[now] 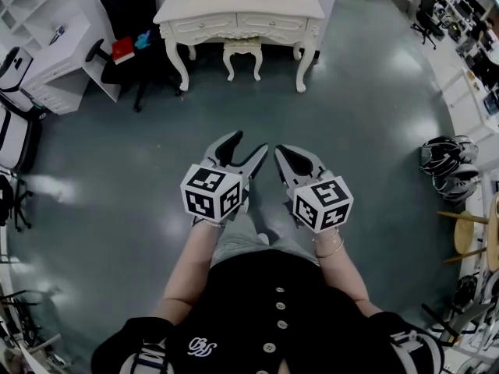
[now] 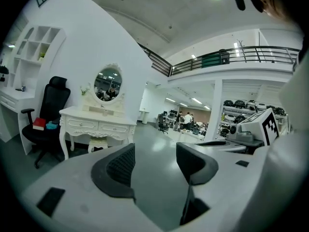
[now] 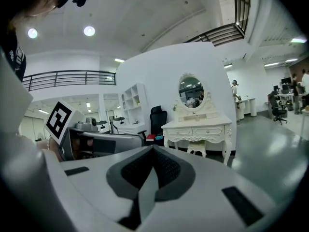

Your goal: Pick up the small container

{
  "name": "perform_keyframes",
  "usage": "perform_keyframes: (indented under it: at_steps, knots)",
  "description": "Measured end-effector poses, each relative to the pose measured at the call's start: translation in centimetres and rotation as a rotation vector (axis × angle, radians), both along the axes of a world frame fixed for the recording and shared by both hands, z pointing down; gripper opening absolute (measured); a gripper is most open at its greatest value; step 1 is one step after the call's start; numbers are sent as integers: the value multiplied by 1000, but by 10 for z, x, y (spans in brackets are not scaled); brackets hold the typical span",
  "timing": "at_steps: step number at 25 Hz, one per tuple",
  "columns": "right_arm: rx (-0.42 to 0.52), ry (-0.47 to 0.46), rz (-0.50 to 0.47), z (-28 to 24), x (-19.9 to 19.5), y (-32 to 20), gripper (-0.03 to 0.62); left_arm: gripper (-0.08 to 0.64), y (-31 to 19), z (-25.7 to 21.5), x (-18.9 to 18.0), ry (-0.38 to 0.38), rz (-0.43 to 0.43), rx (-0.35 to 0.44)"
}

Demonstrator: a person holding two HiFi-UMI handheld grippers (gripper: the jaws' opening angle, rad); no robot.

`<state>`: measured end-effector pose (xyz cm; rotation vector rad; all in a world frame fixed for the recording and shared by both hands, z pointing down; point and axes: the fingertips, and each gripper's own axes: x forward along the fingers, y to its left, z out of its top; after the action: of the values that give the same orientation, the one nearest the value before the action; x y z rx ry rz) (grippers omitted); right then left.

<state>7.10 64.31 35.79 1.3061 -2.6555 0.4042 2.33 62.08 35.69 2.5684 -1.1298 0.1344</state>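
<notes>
Step in hand: approach only, nothing lifted yet; stood on the open grey floor, well apart from the white dressing table.
Left gripper: held out ahead, jaws wide apart, only bare floor showing between the pads, nothing gripped.
Right gripper: carried just beside the left, jaws closed tip to tip, nothing between them.
Small container: not made out in any view; small bits on the dressing table's top too tiny to name, so judged the likeliest place, no more than that.
Next move: called for closing the gap to the table, spotting the container, then setting the open left jaws either side of it before squeezing.
If the right were used: would have needed opening first.
</notes>
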Motion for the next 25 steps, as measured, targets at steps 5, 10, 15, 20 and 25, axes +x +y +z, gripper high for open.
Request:
perform_keyframes:
  at_steps: [5,10,15,20,25]
  knots:
    - [-6,3,6,3,-8,-42,3,250,-50,2,-20,-1,-80,4]
    - [-3,19,24,3,-20,-100,3,253,-112,1,-41,16,-112,8]
    - [9,10,60,-6,-36,-163,3,253,-178,-10,-56,28,-77,18]
    - [20,16,87,-10,-51,-217,3,252,-233,-18,-70,16,-39,35]
    - [22,13,116,-12,-66,-261,3,252,-274,-23,-85,11,-4,43]
